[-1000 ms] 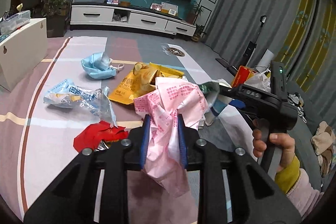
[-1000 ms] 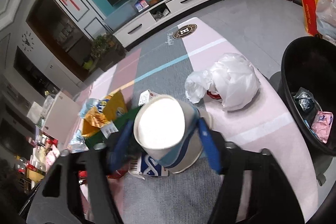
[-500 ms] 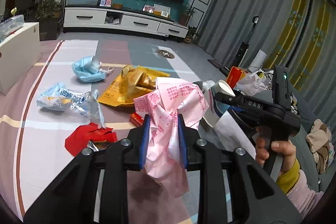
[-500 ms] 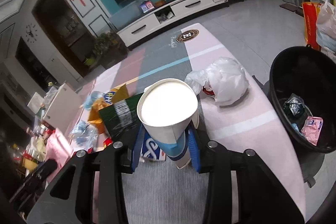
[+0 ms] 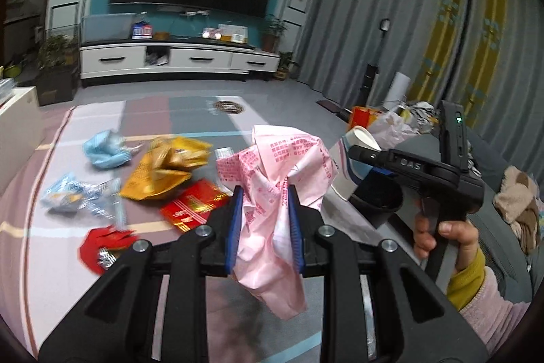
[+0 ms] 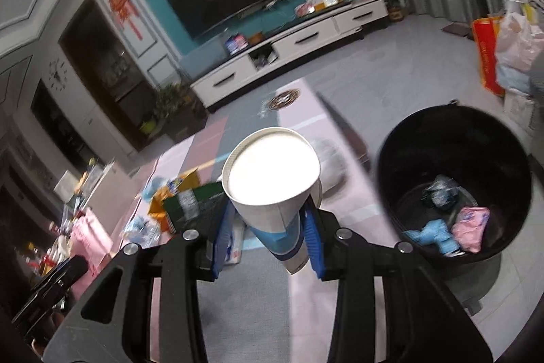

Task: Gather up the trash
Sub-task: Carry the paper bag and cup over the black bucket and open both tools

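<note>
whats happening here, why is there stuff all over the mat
A person is picking up trash with a handheld gripper in each hand. The left gripper has its jaws shut on a crumpled pink wrapper; the right gripper grips a blue and white paper cup. A black bin with some trash inside stands to the right. A yellow snack bag, a blue face mask and red wrappers lie on the floor mat.
</note>
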{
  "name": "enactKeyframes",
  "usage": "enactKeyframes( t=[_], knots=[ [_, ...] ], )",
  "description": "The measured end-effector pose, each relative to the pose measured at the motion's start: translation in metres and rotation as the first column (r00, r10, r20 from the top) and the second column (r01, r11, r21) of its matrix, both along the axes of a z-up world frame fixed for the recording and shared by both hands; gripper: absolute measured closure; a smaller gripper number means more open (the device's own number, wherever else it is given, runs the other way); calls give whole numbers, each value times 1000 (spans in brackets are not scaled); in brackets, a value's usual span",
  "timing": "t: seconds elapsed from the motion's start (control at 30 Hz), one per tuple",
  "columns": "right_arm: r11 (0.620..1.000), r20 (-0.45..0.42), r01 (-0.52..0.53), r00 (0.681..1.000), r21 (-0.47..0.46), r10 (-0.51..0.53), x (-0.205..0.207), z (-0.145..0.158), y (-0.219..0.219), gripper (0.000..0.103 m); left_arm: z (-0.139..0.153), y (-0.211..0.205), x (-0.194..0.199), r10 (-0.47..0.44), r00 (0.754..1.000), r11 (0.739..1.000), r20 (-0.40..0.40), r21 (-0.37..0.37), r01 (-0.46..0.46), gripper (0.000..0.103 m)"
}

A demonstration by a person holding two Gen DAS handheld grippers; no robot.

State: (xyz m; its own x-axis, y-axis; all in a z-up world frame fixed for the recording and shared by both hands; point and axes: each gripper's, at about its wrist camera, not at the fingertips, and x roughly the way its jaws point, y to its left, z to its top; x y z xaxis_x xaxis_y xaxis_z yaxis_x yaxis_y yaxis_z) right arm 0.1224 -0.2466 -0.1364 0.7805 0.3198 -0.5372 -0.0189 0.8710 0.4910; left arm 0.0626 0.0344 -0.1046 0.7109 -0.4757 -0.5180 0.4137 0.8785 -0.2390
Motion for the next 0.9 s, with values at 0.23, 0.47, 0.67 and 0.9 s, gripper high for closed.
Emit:
enactKeyframes(
  t=[0.23, 0.47, 0.67, 0.9],
  knots=[
    [988, -12, 131, 991, 85, -130, -6, -8, -61, 64, 2, -62, 24, -97, 995, 994, -34, -50, 95, 77],
    [967, -24, 226, 974, 122, -225, -19, -15, -109, 64, -4, -133, 50, -163, 984, 986, -76, -36, 161, 77],
    [946, -49, 297, 955, 133, -293, -28, -23, -138, 64, -18, -201, 80, -231, 963, 973, -139, -27, 229, 76],
    [923, -73, 364, 931, 124, -357, -32, -30, -159, 64, -42, -258, 118, -225, 951, 974, -210, -17, 226, 75]
  ],
)
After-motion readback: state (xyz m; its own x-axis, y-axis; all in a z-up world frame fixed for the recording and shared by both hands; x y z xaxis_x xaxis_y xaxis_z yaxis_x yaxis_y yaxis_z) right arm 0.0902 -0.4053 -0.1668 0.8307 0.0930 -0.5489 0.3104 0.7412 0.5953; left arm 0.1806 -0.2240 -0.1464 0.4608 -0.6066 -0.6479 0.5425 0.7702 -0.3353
